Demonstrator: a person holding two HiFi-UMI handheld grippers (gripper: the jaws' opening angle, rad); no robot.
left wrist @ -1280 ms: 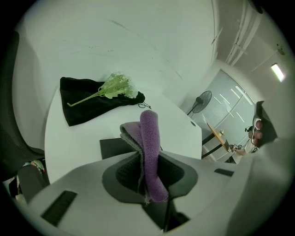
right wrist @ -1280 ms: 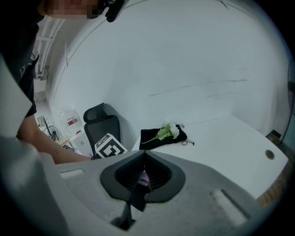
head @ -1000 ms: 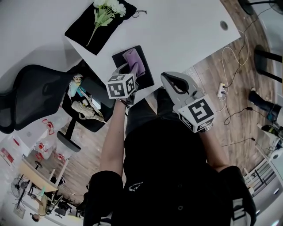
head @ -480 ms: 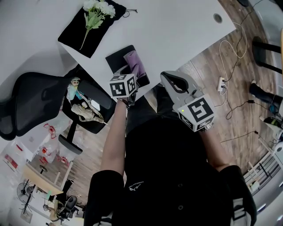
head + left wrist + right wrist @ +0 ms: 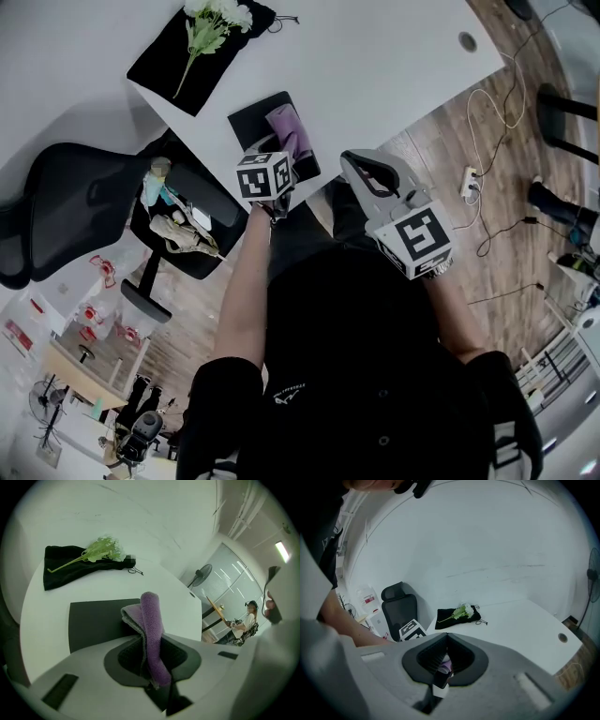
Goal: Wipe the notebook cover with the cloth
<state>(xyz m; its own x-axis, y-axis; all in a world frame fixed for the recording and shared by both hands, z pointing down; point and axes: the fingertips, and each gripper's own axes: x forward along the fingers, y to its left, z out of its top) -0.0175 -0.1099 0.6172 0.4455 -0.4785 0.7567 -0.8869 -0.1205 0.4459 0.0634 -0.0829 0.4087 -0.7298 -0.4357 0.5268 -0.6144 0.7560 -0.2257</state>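
At the near edge of the white table (image 5: pixel 375 66), gripping the purple cloth (image 5: pixel 151 620) tight in the left gripper (image 5: pixel 152 648).
Holding the cloth right over the black notebook (image 5: pixel 93 620) lying flat by that edge. Hanging the right gripper (image 5: pixel 446 641) just off the table, jaws squeezed together, empty. Sharing the table with a black bag (image 5: pixel 178 56) and white flowers (image 5: pixel 220 14) on it, well apart from the notebook. Standing beside a black chair (image 5: pixel 75 197) with a toy doll (image 5: pixel 157 180) on its seat.

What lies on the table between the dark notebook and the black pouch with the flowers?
Nothing: in the left gripper view, only bare white table separates the notebook from the black pouch.
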